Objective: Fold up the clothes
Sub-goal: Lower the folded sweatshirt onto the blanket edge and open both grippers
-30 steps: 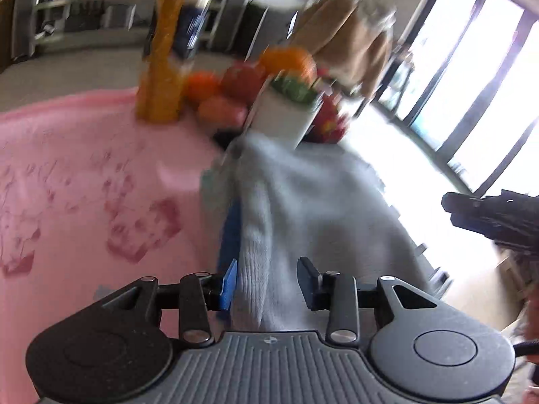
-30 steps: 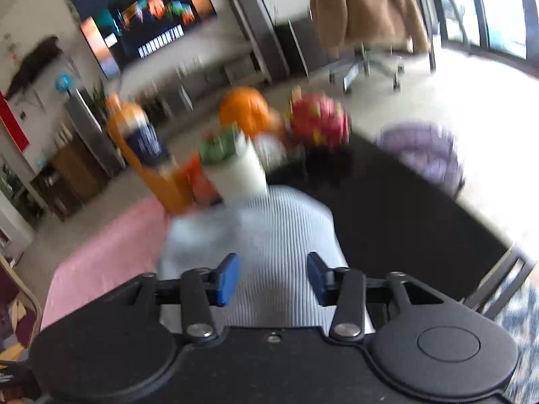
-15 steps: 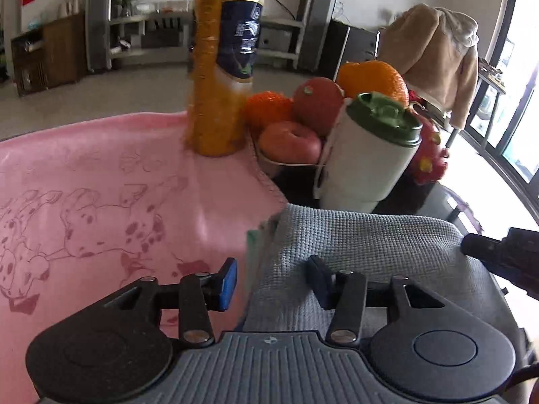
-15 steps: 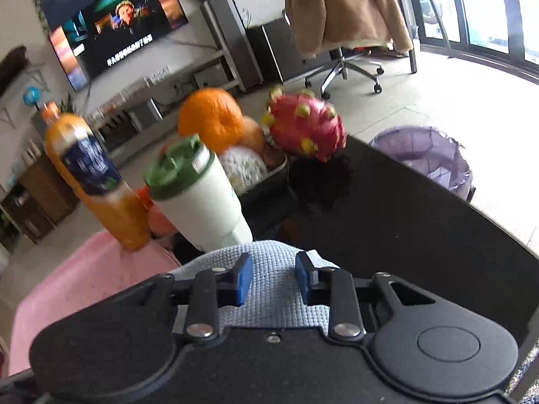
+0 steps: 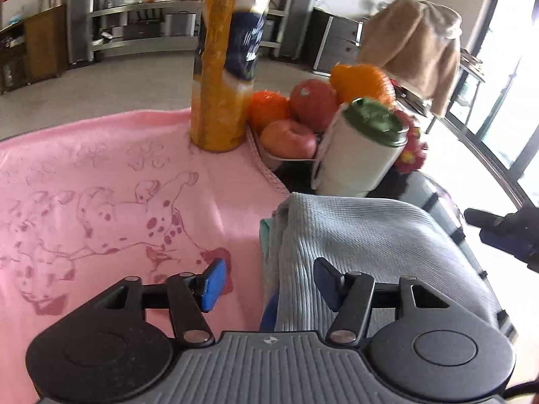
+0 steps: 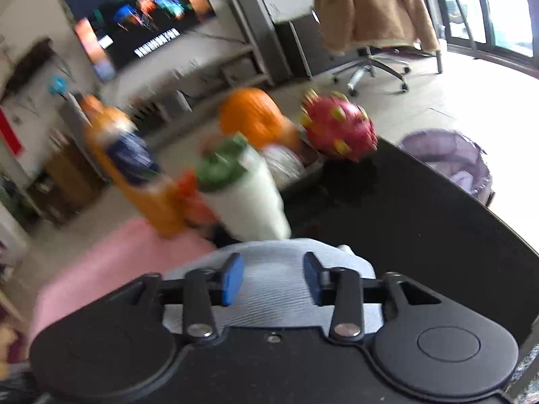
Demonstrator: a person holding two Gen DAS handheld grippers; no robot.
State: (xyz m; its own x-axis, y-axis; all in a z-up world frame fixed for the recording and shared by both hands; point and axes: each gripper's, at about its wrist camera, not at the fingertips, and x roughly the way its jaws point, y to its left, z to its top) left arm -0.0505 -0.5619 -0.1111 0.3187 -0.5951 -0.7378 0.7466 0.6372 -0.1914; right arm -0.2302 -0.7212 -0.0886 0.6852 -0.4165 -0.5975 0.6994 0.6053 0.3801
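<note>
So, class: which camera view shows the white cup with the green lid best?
The left wrist view: the white cup is sharp there, lid and body both clear, standing behind the grey garment. The right wrist view shows the same cup smeared by motion blur.

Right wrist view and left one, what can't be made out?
- Bottle label: motion blur, right wrist view; cap cut by the top edge in the left.
- Grey garment near edge: behind the left tongs body.
- TV caption: blurred.
- Right tongs: contact with the garment unclear.
</note>
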